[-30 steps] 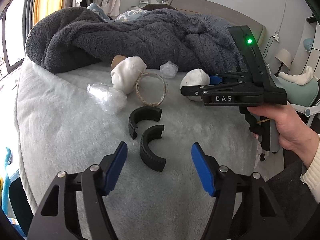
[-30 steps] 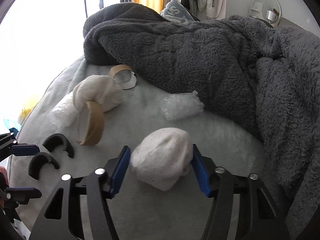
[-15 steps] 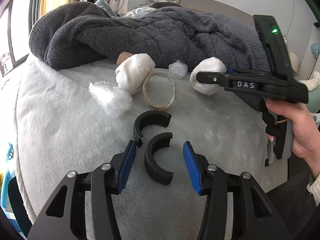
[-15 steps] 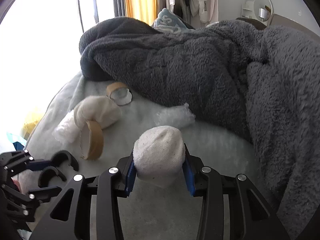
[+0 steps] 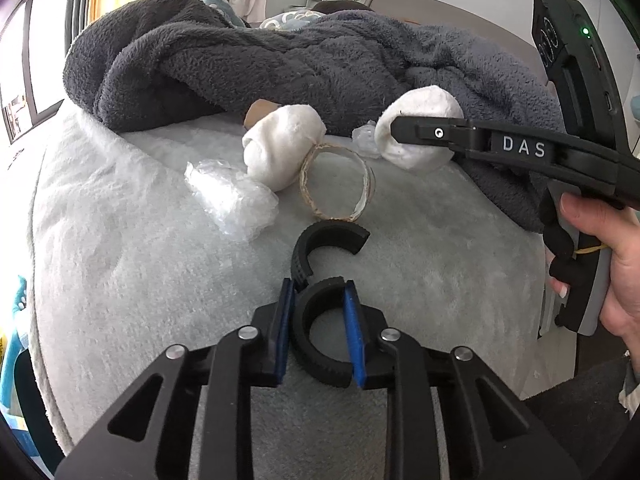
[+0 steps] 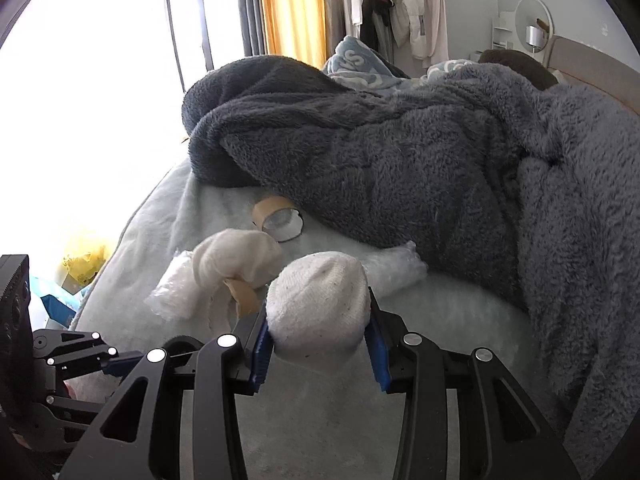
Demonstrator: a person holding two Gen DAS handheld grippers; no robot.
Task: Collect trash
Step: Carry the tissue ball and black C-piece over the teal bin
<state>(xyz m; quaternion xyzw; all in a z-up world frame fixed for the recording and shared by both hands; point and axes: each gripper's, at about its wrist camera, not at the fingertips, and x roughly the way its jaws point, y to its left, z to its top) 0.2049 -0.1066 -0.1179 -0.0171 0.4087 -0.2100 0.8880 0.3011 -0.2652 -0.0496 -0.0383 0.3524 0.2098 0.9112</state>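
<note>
- The left gripper (image 5: 316,326) has just been closing and now pinches a black C-shaped clip (image 5: 320,354) between its blue pads (image 5: 353,336); the clip lies on the pale bed cover (image 5: 132,264), its open side turned toward the right pad.
- A second black C-shaped clip (image 5: 320,245) lies just beyond the fingertips, touching or almost touching the held one (the exact contact is hard to tell).
- Further out past the fingers stands a cardboard tape ring (image 5: 338,184) on its edge; a white wad (image 5: 282,148) leans at its left, with crumpled clear plastic (image 5: 234,200) left of that.
- The right gripper (image 6: 318,340) clamps another white wad (image 6: 320,302) between its pads, held clear of the cover; its jaws closed further a moment ago and sit partly shut around the wad.
- Beyond the right fingers lie a brown tape roll (image 6: 276,216) at the edge of the dark grey blanket (image 6: 400,168), and more clear plastic (image 6: 400,270) just behind the held wad.
- No bin or bag for the trash can be made out.
- A hand (image 5: 608,264) grips the right tool's handle; both tools slope downward toward the bed.
</note>
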